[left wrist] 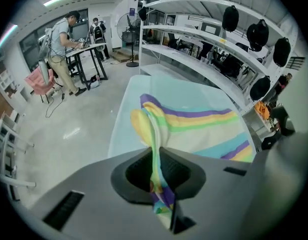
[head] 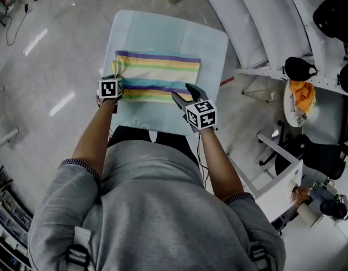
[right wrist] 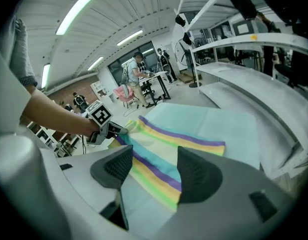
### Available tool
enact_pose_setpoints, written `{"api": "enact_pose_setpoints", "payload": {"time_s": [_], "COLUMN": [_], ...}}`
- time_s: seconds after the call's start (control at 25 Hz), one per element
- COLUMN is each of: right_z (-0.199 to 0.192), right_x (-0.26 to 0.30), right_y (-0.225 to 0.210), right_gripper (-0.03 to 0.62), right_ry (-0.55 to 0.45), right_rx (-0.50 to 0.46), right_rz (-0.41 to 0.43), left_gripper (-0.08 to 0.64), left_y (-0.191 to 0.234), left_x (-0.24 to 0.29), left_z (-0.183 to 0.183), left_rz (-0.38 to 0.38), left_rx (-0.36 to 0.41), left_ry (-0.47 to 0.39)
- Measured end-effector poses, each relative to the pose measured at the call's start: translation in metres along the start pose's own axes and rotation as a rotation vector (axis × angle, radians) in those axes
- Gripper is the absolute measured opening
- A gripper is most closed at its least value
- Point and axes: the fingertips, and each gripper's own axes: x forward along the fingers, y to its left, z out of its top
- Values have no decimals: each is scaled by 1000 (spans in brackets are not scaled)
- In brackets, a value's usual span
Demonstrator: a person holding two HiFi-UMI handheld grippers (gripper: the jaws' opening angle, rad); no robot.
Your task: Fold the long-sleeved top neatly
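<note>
While the striped long-sleeved top point(head: 157, 75) lay part-folded on the pale-blue table point(head: 210, 44), left gripper point(head: 114, 72) pinched its left edge; right gripper point(head: 185, 94) hovered open. Next, probably: right-side grasp, then fold.

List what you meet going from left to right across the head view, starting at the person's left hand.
left tool, shut on the top's corner → striped top → right tool, open → orange cloth
</note>
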Motion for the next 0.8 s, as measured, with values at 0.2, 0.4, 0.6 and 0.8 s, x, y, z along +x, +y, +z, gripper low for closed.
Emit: {"api": "enact_pose_setpoints", "payload": {"time_s": [0.2, 0.4, 0.6, 0.8], "right_z": [-5, -11, -21, -31], "right_x": [-31, -55, -74, -92], "right_y": [-21, -40, -59, -78], "right_gripper": [295, 295, 295, 295], "right_ry": [-38, -65, -75, -79], "right_rx": [-12, -10, -7, 7], "right_rz": [28, 45, 60, 62], "left_gripper": [44, 44, 44, 44], "left_y": [-27, -81, -138, -207], "left_x": [-26, -48, -62, -52], "left_z": [16, 20, 54, 61], "left_rz": [59, 39, 43, -2], "left_rx": [22, -28, 42, 69], "left_ry": [-6, 54, -49, -40]}}
